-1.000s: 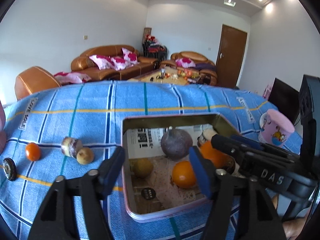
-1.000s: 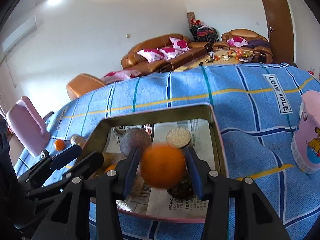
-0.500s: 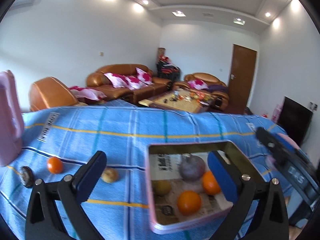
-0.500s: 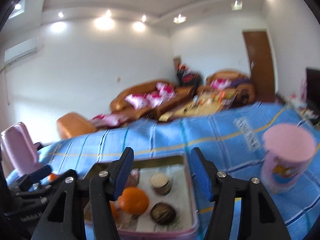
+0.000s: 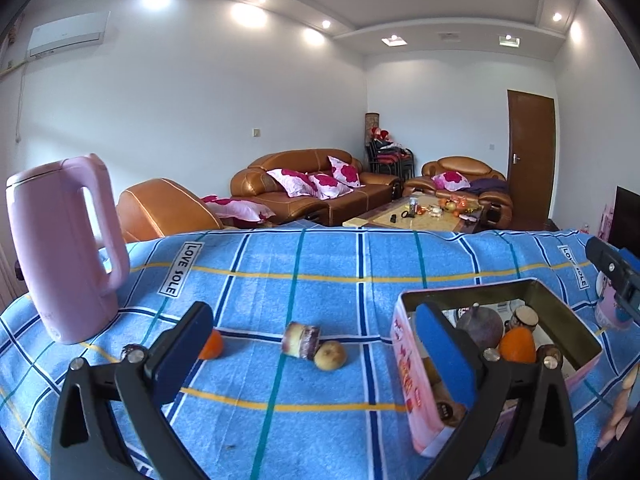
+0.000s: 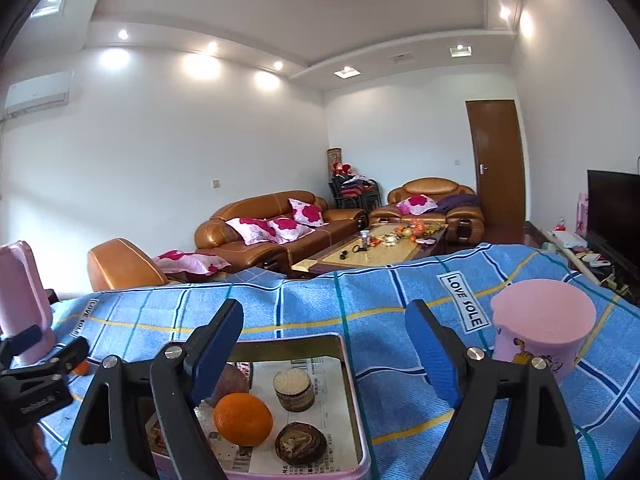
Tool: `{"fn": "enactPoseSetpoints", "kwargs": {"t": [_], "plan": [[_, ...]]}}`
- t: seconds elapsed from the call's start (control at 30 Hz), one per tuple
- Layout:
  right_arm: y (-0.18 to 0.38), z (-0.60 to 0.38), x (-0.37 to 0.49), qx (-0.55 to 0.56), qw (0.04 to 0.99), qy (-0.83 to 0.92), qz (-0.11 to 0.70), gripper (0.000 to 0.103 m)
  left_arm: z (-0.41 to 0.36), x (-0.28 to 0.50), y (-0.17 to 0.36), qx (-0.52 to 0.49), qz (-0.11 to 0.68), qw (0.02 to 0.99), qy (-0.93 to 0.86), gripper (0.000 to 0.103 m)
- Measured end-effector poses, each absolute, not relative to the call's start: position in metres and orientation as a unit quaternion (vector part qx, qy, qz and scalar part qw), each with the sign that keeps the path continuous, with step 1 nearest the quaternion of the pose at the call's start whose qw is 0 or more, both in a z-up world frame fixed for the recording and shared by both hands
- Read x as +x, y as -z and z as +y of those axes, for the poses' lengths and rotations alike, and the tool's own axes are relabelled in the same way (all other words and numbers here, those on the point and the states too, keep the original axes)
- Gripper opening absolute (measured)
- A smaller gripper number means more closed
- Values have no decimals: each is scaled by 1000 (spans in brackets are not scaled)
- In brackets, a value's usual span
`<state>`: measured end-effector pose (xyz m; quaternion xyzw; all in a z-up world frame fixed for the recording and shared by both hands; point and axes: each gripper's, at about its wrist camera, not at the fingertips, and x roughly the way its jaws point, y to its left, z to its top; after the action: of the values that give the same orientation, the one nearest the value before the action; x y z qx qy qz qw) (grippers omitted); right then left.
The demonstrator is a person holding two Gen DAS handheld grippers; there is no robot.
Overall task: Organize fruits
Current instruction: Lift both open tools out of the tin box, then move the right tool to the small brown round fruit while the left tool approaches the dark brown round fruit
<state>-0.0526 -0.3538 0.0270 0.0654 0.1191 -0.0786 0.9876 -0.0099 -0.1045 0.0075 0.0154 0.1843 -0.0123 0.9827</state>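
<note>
A pink tin box point(image 5: 412, 364) lined with newspaper stands on the blue checked cloth and holds oranges, a purple fruit and brown pieces. In the right wrist view the tin point(image 6: 356, 384) holds an orange point(image 6: 243, 419), a cut cylinder piece point(image 6: 293, 389) and a dark brown piece point(image 6: 300, 442). Loose on the cloth lie a small orange point(image 5: 212, 345), a purple-and-cream piece point(image 5: 301, 340) and a tan fruit point(image 5: 330, 355). My left gripper point(image 5: 316, 356) is open and empty, above those loose fruits. My right gripper point(image 6: 324, 354) is open and empty, above the tin.
A pink kettle point(image 5: 64, 248) stands at the cloth's left; it also shows in the right wrist view point(image 6: 22, 300). A pink cup point(image 6: 540, 332) stands right of the tin. A small dark round thing point(image 5: 132, 350) lies near the small orange. Sofas and a coffee table are behind.
My right gripper let the orange go into the tin and rose, open. My left gripper opened wider, lifted and swung left toward the loose fruits.
</note>
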Motion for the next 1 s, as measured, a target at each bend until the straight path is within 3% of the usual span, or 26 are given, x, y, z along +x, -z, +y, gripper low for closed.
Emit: {"fn": "enactPoseSetpoints", "kwargs": {"t": [0.43,0.73,1.0], "plan": [[-31,-321,-55,67,982,73,160,84,-56,-19,-23,59,177,982,11,103],[-63,-248,-38,79,988,24,129,84,-6,9,-26,49,160,985,-28,103],[-41,-183,-4,93,985,-1,146,84,45,12,-12,43,169,983,-51,103]]}}
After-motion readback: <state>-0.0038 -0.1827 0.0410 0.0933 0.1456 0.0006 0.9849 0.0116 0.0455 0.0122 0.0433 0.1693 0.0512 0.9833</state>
